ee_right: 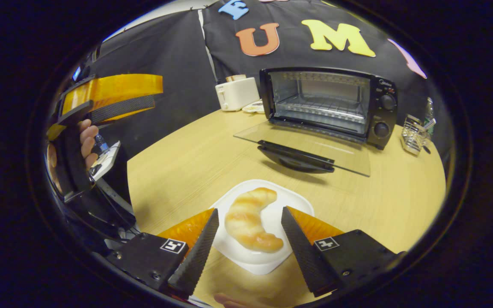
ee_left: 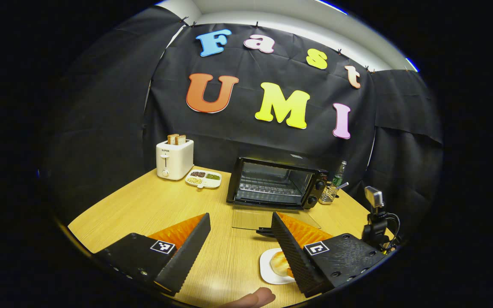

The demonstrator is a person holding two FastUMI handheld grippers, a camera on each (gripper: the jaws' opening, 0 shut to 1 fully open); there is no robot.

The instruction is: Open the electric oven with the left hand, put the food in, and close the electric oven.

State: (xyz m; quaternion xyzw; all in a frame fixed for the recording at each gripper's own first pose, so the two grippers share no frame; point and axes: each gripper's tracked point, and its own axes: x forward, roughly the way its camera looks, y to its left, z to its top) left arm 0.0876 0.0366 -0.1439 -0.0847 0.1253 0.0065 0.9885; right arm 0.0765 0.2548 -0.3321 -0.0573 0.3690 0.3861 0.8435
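The black electric oven (ee_left: 272, 182) stands at the back of the wooden table, its glass door (ee_left: 263, 218) folded down flat and its wire rack bare. My left gripper (ee_left: 240, 220) is open and holds nothing, hovering short of the door's handle (ee_left: 265, 232). A croissant (ee_right: 248, 218) lies on a white plate (ee_right: 289, 201) near the table's front edge. My right gripper (ee_right: 250, 211) is open, one finger on each side of the croissant with a gap on both sides. In the right gripper view the left gripper (ee_right: 109, 98) is raised at the far left, held by a hand (ee_right: 86, 141).
A white toaster (ee_left: 174, 159) with bread and a small divided dish (ee_left: 203, 178) sit at the back left. A bottle (ee_left: 338, 173) and a wire holder (ee_left: 328, 194) stand right of the oven. A camera on a stand (ee_left: 377, 218) is at the table's right edge.
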